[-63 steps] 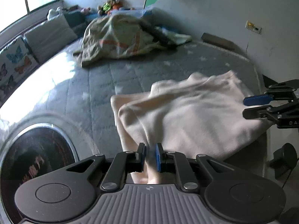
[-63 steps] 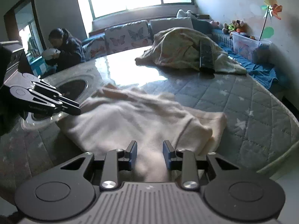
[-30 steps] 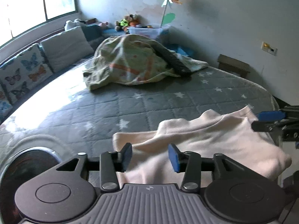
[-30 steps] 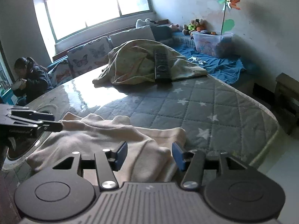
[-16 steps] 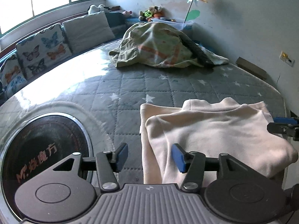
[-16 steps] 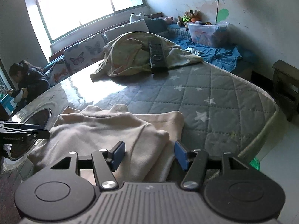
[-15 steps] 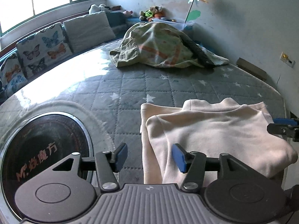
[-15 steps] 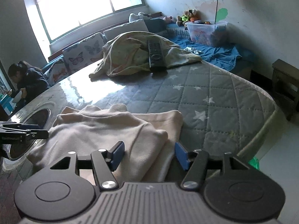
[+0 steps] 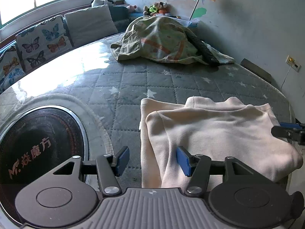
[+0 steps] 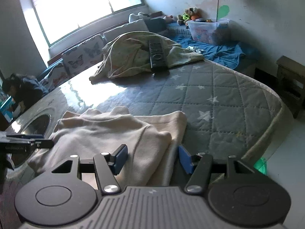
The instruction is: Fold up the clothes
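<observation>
the cream sweatshirt point(image 9: 215, 131) lies folded on the grey quilted mattress point(image 9: 152, 80). the left gripper point(image 9: 151, 161) and right gripper point(image 10: 152, 159) hover over its near edge, jaws apart and gripping nothing.

cream folded fleece garment point(image 9: 219, 131): near edge hidden behind gripper body | long black remote control point(image 9: 202, 49): buttons too small to read | dark round printed disc point(image 9: 34, 145): cut off at left edge

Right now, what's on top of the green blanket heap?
A black remote control lies on the green blanket heap, keypad up. Whatever bulks the heap underneath is covered.
</observation>
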Tool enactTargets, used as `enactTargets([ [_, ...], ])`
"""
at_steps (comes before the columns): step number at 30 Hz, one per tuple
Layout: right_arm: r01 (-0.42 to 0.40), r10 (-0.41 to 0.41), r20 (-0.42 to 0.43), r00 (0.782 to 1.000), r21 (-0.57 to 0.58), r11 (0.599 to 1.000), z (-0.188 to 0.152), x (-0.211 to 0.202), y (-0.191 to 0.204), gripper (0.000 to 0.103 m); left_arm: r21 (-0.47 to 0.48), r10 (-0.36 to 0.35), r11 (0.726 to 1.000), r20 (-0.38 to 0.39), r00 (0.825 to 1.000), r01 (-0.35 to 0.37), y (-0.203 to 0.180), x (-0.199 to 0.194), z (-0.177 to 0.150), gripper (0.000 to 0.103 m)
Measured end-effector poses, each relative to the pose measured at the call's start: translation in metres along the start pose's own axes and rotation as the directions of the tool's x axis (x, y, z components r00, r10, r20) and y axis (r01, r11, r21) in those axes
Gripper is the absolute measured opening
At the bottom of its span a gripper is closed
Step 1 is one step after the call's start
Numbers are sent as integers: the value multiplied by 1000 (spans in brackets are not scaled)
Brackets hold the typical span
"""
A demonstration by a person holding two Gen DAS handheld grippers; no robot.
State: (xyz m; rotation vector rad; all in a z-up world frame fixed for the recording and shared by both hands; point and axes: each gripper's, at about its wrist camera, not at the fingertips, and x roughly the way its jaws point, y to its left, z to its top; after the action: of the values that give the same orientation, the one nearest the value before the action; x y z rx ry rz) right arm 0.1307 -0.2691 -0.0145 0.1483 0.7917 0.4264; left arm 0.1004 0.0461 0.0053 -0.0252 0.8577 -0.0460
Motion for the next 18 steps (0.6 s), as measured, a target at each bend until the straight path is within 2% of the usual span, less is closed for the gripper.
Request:
enactTargets([
  [2, 4, -4, 2, 1000, 4, 1000, 0, 1, 0, 59, -9, -7, 1000, -3, 1000, 7, 1, 1, 1, 59],
  [4, -8, 8, -3, 1000, -6, 1000, 0, 1, 2, 53, -21, -19, 1000, -9, 1000, 19, 3, 3, 2, 59],
  [6, -24, 24, -10, 1000, -5, 1000, 0, 3, 3, 35, -31, -36, 999, -16, 999, 35, 3, 5, 3, 55],
  [8, -45, 45, -17, 999, 5, 999, 0, 4, 3, 27, -47, -70, 997, -25, 997, 69, 5, 8, 4, 49],
  [10, -50, 50, -13, 999, 5, 999, -1, 5, 5, 23, -64, -99, 993, -34, 994, 97, 6, 9, 5, 40],
  [11, -51, 51, -8, 999, 6, 999, -1, 5, 5, 20, -67, -110, 992, -36, 993, 107, 5, 9, 6, 31],
  [12, -53, 53, -3, 999, 10, 999, 0, 4, 5, 17, -62, -111, 992, -37, 993, 108, 4, 8, 8, 24],
  [14, -57, 56, 8, 998, 18, 998, 1, 2, 3, 15, -25, -83, 996, -31, 996, 82, -4, 6, 13, 17],
  [18, -52, 52, 36, 998, 17, 998, 6, -4, 3, 15, 46, -43, 998, 2, 999, 43, -22, 0, 24, 15],
])
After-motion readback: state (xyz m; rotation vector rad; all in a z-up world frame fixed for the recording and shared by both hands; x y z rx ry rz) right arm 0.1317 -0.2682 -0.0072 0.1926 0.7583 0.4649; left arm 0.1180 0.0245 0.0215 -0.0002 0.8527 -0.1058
